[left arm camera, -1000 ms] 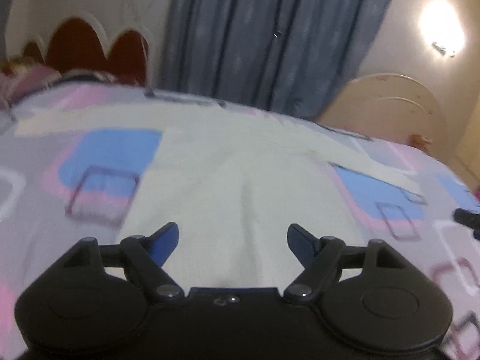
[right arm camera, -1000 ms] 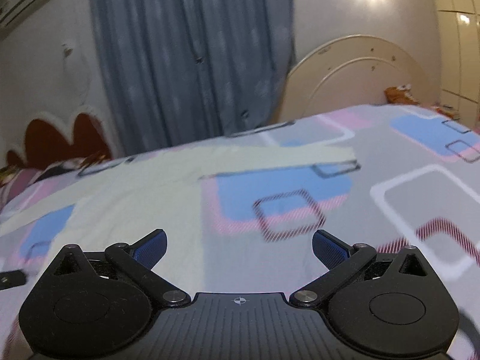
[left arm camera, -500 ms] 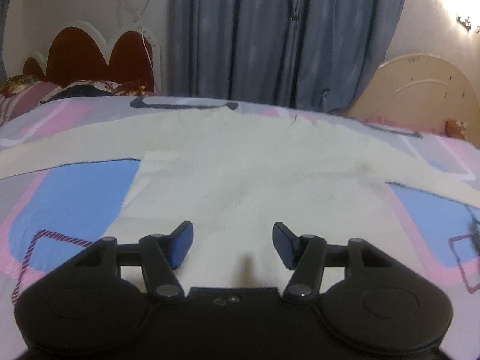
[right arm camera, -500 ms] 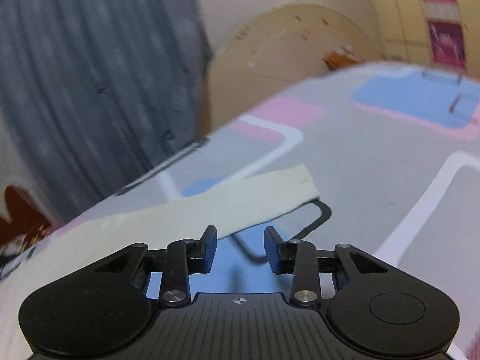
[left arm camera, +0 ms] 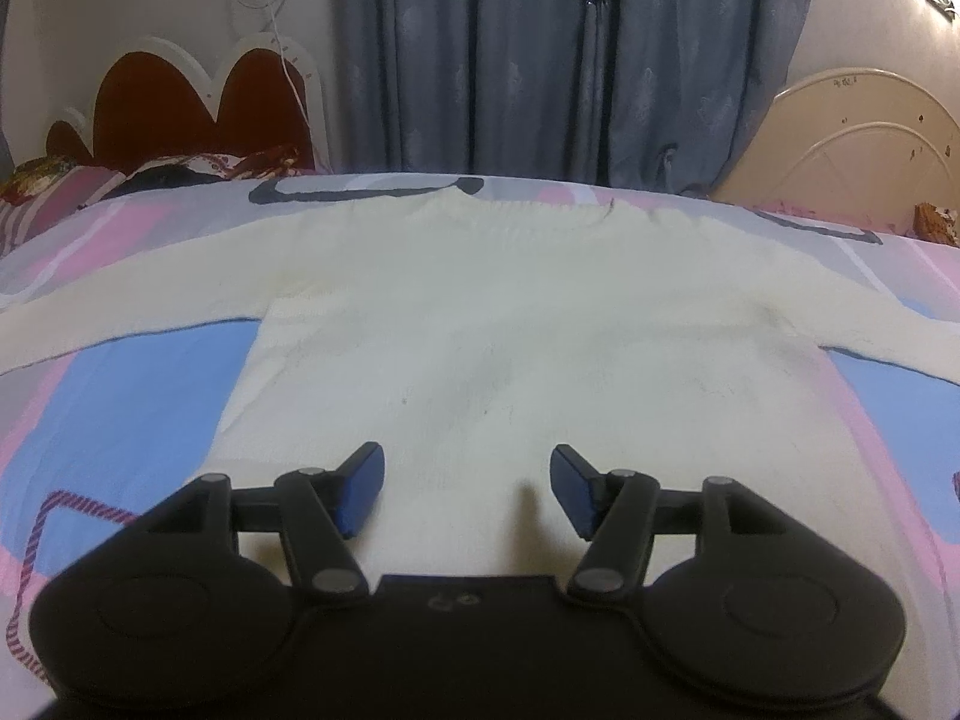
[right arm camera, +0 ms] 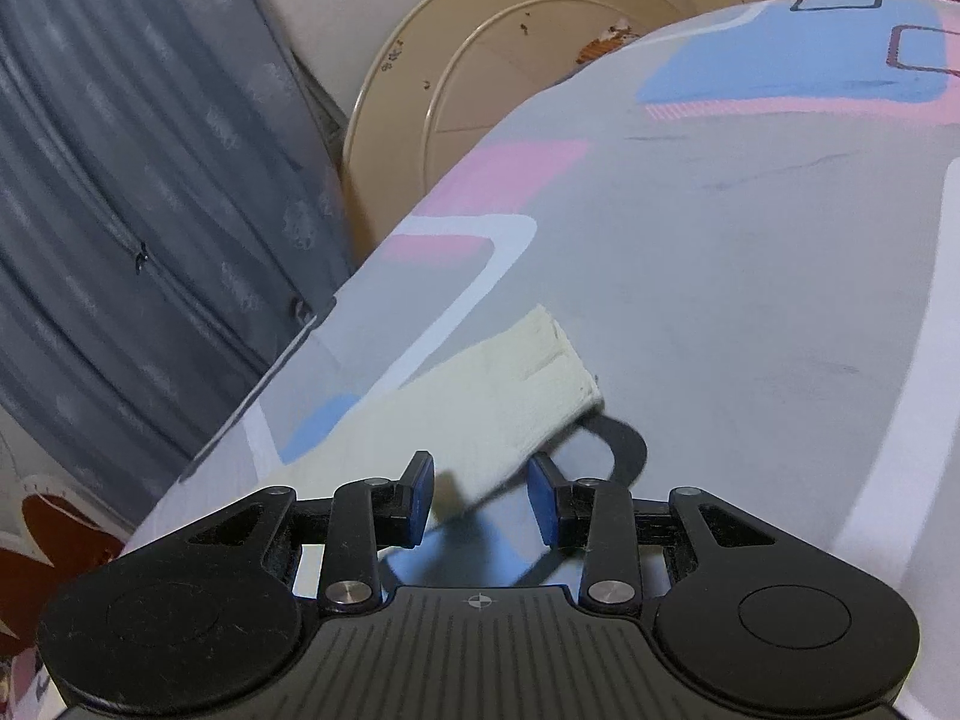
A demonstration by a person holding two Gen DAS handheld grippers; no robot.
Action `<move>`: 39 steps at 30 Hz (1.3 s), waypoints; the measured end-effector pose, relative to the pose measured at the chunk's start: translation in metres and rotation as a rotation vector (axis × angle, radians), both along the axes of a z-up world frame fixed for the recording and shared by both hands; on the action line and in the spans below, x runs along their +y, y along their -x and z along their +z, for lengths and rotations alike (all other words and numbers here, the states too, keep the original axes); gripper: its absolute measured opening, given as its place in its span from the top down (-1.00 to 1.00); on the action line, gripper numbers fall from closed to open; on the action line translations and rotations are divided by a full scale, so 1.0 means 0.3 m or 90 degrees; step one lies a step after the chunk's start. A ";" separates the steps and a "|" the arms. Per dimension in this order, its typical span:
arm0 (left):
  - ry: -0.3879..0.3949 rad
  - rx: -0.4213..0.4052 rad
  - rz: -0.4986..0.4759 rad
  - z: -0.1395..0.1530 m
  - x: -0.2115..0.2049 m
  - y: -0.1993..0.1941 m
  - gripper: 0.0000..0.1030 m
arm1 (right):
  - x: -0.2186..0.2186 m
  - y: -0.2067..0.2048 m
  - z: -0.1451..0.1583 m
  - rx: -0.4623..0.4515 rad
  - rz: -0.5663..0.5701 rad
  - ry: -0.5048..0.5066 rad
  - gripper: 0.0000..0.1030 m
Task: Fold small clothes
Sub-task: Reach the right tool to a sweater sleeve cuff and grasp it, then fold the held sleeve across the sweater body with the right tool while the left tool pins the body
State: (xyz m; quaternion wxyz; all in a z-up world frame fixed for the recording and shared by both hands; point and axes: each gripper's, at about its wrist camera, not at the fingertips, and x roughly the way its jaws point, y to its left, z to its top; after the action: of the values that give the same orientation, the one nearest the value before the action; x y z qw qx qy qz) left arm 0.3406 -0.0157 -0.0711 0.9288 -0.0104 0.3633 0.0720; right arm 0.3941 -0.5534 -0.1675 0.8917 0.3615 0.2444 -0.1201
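A cream knitted sweater lies flat on the bed with both sleeves spread out sideways. My left gripper is open and empty, low over the sweater's bottom hem at its middle. In the right wrist view the end of one cream sleeve lies on the bedsheet. My right gripper is partly open and empty, with its blue pads just short of the sleeve's cuff, one on each side of the sleeve edge.
The bedsheet is grey with blue and pink squares. A red and white headboard and pillows stand at the far left. Blue curtains hang behind the bed. A round cream board leans at the bed's far side.
My left gripper swung to face the sweater's middle and narrowed a little. My right gripper moved right along the sleeve to its cuff and closed partway, from wide open to a narrow gap.
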 end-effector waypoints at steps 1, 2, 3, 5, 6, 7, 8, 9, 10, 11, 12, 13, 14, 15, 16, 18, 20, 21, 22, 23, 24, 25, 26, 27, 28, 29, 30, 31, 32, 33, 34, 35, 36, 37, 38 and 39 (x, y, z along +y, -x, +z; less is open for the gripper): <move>0.000 0.000 0.001 0.003 0.004 -0.006 -0.17 | -0.004 -0.011 0.002 0.007 0.003 0.007 0.98; -0.003 -0.003 0.001 0.009 0.009 -0.010 -0.16 | -0.007 -0.019 0.005 0.010 0.007 0.009 0.99; -0.011 -0.005 0.001 0.017 0.015 -0.012 -0.17 | 0.009 -0.036 0.013 0.005 0.007 0.024 0.99; -0.036 0.002 -0.002 0.021 0.030 -0.023 -0.20 | 0.037 -0.027 0.060 -0.026 0.005 0.116 0.99; -0.043 0.013 -0.006 0.020 0.042 -0.032 -0.20 | 0.043 -0.046 0.052 -0.003 0.000 0.143 0.99; -0.044 0.020 -0.006 0.020 0.058 -0.037 -0.20 | 0.028 -0.084 0.013 0.055 0.000 0.119 0.99; -0.041 0.020 -0.006 0.024 0.075 -0.037 -0.20 | 0.022 -0.088 0.000 0.052 -0.008 0.106 0.99; -0.039 0.017 -0.008 0.029 0.093 -0.035 -0.19 | 0.036 -0.099 0.014 0.060 -0.004 0.127 0.99; -0.042 0.015 -0.012 0.034 0.110 -0.035 -0.16 | 0.052 -0.103 0.031 0.054 -0.001 0.139 0.99; -0.046 0.013 -0.016 0.036 0.125 -0.036 -0.14 | 0.067 -0.106 0.044 0.044 0.004 0.142 0.99; -0.045 0.014 -0.019 0.037 0.139 -0.041 -0.10 | 0.091 -0.111 0.060 0.036 0.009 0.151 0.99; -0.039 0.014 -0.023 0.035 0.155 -0.048 -0.02 | 0.125 -0.119 0.078 0.028 0.021 0.168 0.99; -0.031 0.014 -0.028 0.032 0.170 -0.057 0.02 | 0.167 -0.131 0.097 0.017 0.039 0.181 0.99; -0.025 0.014 -0.031 0.029 0.181 -0.067 0.10 | 0.205 -0.144 0.111 0.008 0.057 0.190 0.99; -0.016 0.014 -0.036 0.025 0.192 -0.080 0.18 | 0.261 -0.158 0.132 -0.003 0.077 0.208 0.99; 0.005 0.009 -0.042 0.016 0.209 -0.102 0.30 | 0.393 -0.200 0.171 -0.029 0.130 0.236 0.99; 0.028 0.008 -0.049 0.007 0.225 -0.128 0.41 | 0.545 -0.223 0.201 -0.054 0.190 0.266 0.99; 0.039 0.006 -0.050 0.005 0.234 -0.137 0.46 | 0.633 -0.232 0.213 -0.069 0.225 0.284 0.99; 0.050 0.002 -0.051 0.005 0.245 -0.146 0.49 | 0.723 -0.242 0.216 -0.082 0.260 0.297 0.99; 0.056 -0.002 -0.050 0.005 0.257 -0.154 0.49 | 0.797 -0.245 0.221 -0.094 0.289 0.307 0.99; 0.061 -0.006 -0.047 0.006 0.269 -0.160 0.49 | 0.896 -0.247 0.223 -0.107 0.326 0.322 0.99; 0.067 -0.008 -0.043 0.006 0.286 -0.164 0.49 | 0.974 -0.246 0.217 -0.116 0.355 0.331 0.99; 0.072 -0.010 -0.039 0.007 0.301 -0.170 0.49 | 1.063 -0.245 0.210 -0.124 0.388 0.340 0.99; 0.076 -0.011 -0.033 0.008 0.321 -0.174 0.49 | 1.147 -0.249 0.201 -0.132 0.420 0.347 0.99; 0.079 -0.011 -0.030 0.009 0.337 -0.174 0.49 | 1.225 -0.245 0.190 -0.139 0.448 0.357 0.99; 0.081 -0.012 -0.026 0.010 0.357 -0.175 0.49 | 1.288 -0.243 0.175 -0.143 0.471 0.366 0.99; 0.082 -0.012 -0.022 0.012 0.375 -0.177 0.49 | 1.365 -0.240 0.158 -0.145 0.497 0.377 0.99; 0.084 -0.011 -0.017 0.012 0.395 -0.178 0.50 | 1.429 -0.236 0.138 -0.145 0.520 0.382 0.99; 0.087 -0.010 -0.014 0.011 0.411 -0.180 0.51 | 1.483 -0.230 0.118 -0.142 0.541 0.384 0.99; 0.091 -0.009 -0.011 0.008 0.427 -0.180 0.53 | 1.531 -0.231 0.097 -0.140 0.559 0.385 0.99; 0.094 -0.005 -0.011 0.004 0.441 -0.182 0.42 | 1.582 -0.229 0.071 -0.137 0.583 0.386 0.99; 0.100 0.000 -0.015 -0.001 0.450 -0.184 0.32 | 1.616 -0.227 0.040 -0.129 0.605 0.386 0.98; 0.111 0.006 -0.022 -0.006 0.456 -0.190 0.15 | 1.650 -0.230 0.006 -0.109 0.626 0.393 0.98; 0.116 0.006 -0.026 -0.008 0.458 -0.194 0.00 | 1.672 -0.229 -0.019 -0.097 0.620 0.421 0.98; 0.118 -0.004 -0.032 -0.006 0.452 -0.197 -0.02 | 1.674 -0.229 -0.022 -0.104 0.606 0.451 0.86; 0.121 -0.011 -0.043 -0.005 0.443 -0.204 0.00 | 1.674 -0.209 -0.017 -0.110 0.598 0.461 0.72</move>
State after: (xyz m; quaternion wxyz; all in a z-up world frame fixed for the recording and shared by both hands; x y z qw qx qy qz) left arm 0.4018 0.1172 -0.0726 0.9288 -0.0864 0.3602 0.0056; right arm 0.4568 -0.0511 -0.1726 0.9324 -0.1041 0.2482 0.2413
